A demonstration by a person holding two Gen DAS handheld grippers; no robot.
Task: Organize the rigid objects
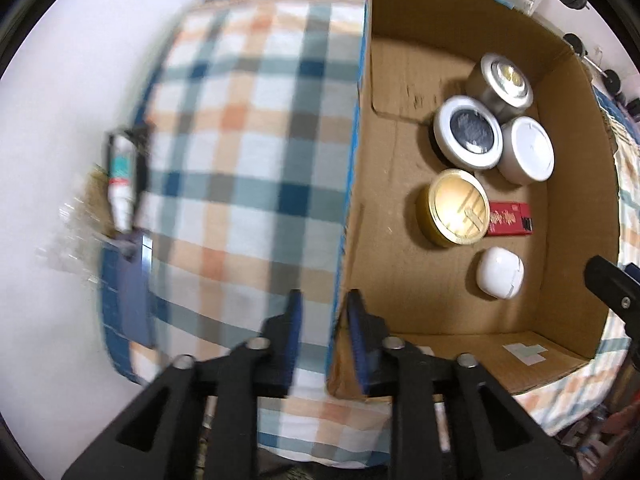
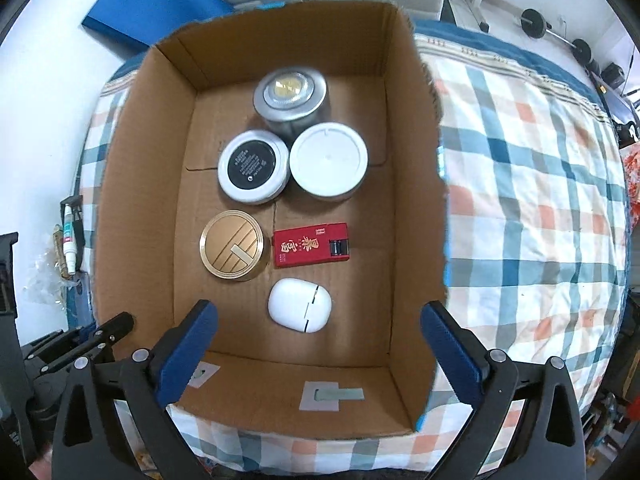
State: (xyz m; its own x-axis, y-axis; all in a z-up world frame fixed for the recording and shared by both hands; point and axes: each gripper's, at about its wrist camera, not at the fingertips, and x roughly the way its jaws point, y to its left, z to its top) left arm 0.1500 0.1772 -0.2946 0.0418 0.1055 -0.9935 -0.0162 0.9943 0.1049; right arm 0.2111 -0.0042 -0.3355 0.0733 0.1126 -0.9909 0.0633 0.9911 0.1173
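Note:
A cardboard box (image 2: 132, 184) stands on a plaid-covered bed. In it lie a silver tin (image 2: 291, 96), a black-topped round tin (image 2: 253, 171), a white-lidded jar (image 2: 328, 162), a gold round tin (image 2: 232, 245), a red packet (image 2: 311, 245) and a white earbud case (image 2: 300, 310). My right gripper (image 2: 318, 334) is open and empty above the box's near end. My left gripper (image 1: 323, 320) is nearly shut with its fingers either side of the box's left wall (image 1: 356, 160). The same items show in the left wrist view, such as the gold tin (image 1: 454, 207) and the white case (image 1: 499, 274).
The plaid bedcover (image 1: 248, 152) spreads left of the box and to its right (image 2: 536, 200). A small tube (image 1: 120, 184) lies at the bed's left edge, by the white wall. A blue mat (image 2: 152, 4) and barbell weights (image 2: 534, 22) lie behind the bed.

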